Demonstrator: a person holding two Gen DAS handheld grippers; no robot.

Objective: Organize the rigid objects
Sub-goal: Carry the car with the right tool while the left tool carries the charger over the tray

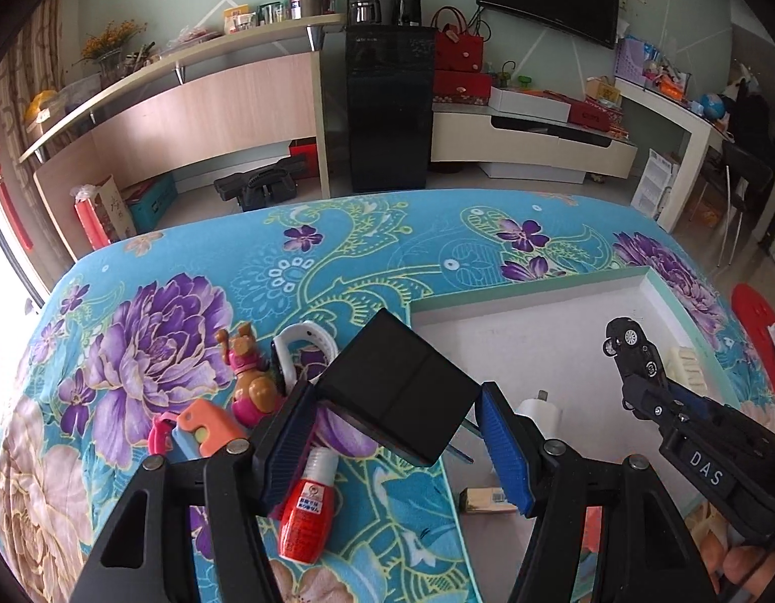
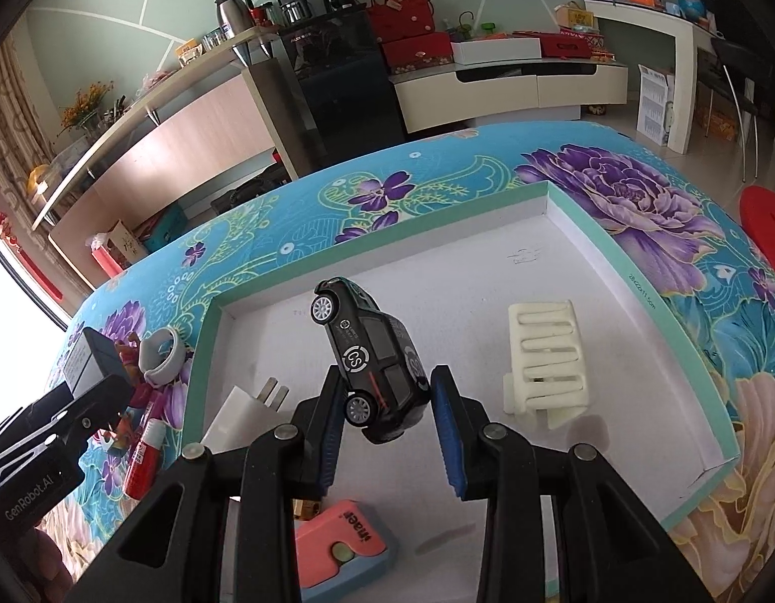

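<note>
My left gripper (image 1: 397, 419) is shut on a black rectangular box (image 1: 402, 392), held tilted in the air over the left edge of the white tray (image 1: 538, 287). In the right wrist view the same box (image 2: 91, 357) and left gripper (image 2: 103, 392) show at the far left. My right gripper (image 2: 387, 404) is shut on a black toy car (image 2: 377, 367), nose up, above the tray floor (image 2: 377, 246). From the left wrist view the car (image 1: 633, 346) and right gripper (image 1: 653, 392) hang over the tray's right part.
In the tray lie a cream hair claw (image 2: 548, 362), a white charger plug (image 2: 241, 412) and a pink-and-blue case (image 2: 342, 547). Left of it on the floral cloth: a red bottle (image 1: 307, 512), a toy dog (image 1: 251, 377), a white wristband (image 1: 307, 346), an orange case (image 1: 206, 427).
</note>
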